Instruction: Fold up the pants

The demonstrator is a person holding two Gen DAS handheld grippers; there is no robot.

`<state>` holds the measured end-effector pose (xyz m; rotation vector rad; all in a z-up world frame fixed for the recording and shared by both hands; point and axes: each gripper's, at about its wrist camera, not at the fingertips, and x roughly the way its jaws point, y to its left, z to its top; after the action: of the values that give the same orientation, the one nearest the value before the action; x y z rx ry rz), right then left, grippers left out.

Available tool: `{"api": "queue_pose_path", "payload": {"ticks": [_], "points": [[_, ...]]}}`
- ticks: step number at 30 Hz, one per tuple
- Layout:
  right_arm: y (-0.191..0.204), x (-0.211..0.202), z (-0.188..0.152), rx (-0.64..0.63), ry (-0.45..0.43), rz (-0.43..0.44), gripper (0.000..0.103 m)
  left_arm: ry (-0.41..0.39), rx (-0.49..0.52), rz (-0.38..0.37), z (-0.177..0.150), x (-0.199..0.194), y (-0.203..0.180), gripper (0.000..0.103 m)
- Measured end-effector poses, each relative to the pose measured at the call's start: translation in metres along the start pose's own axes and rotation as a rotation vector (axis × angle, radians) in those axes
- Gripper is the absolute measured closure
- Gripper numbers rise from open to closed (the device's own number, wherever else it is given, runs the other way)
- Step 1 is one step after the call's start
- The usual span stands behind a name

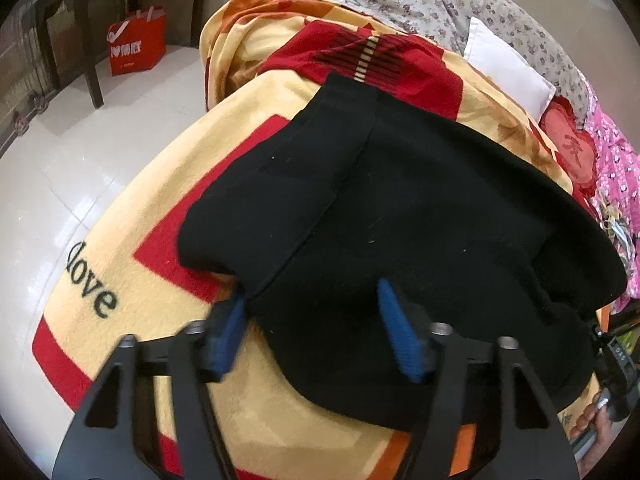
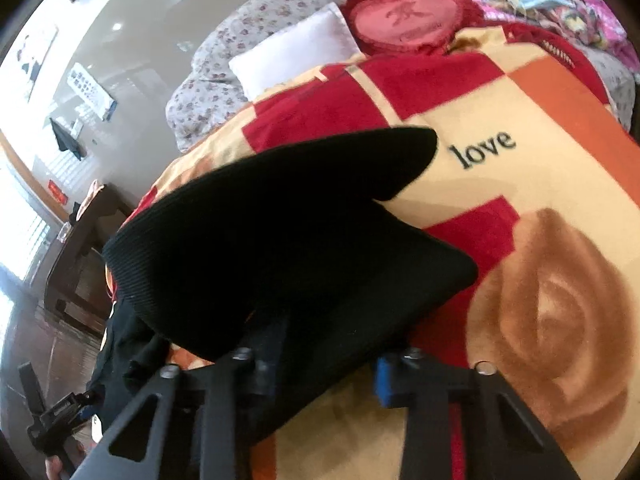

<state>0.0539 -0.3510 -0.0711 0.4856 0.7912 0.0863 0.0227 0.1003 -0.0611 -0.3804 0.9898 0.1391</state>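
Black pants [image 1: 400, 200] lie on a patterned blanket [image 1: 132, 264], a handheld gripper at each side of the garment.

The left gripper [image 1: 316, 320] has its blue-padded fingers spread wide, one pad over the pants, the other at their near edge. In the right wrist view, knit fabric drapes over the right gripper [image 2: 320, 364]; its finger state cannot be told. The blanket is fleecy, cream, red and orange. Only the left view shows a red bag [image 1: 138, 42] beyond it.
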Motion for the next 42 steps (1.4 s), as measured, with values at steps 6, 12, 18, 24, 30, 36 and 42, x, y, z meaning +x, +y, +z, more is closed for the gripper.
{"api": "queue_pose_path", "payload": {"ticks": [6, 12, 18, 24, 30, 36, 42], "points": [[0.004, -0.041, -0.003, -0.054, -0.074, -0.024, 0.091, -0.024, 0.012, -0.032, -0.001, -0.007, -0.002, 0.077], [-0.001, -0.076, -0.016, -0.075, -0.087, -0.056, 0.093, -0.034, -0.002, -0.07, -0.006, -0.021, 0.004, 0.088], [-0.022, -0.103, -0.032, -0.056, -0.087, -0.101, 0.094, -0.055, 0.017, -0.073, -0.015, -0.041, 0.011, 0.092], [-0.045, -0.085, -0.042, -0.034, -0.012, -0.222, 0.094, -0.03, 0.006, -0.048, -0.022, -0.03, 0.022, 0.093], [-0.055, -0.09, -0.043, -0.005, 0.01, -0.299, 0.09, -0.036, 0.039, -0.022, -0.026, -0.037, 0.019, 0.093], [-0.041, -0.12, -0.028, -0.026, -0.091, -0.358, 0.085, -0.048, 0.024, 0.027, -0.02, -0.049, 0.033, 0.093], [0.028, -0.09, -0.024, -0.177, -0.017, -0.046, 0.08, -0.065, 0.004, 0.026, -0.013, -0.057, 0.037, 0.093]]}}
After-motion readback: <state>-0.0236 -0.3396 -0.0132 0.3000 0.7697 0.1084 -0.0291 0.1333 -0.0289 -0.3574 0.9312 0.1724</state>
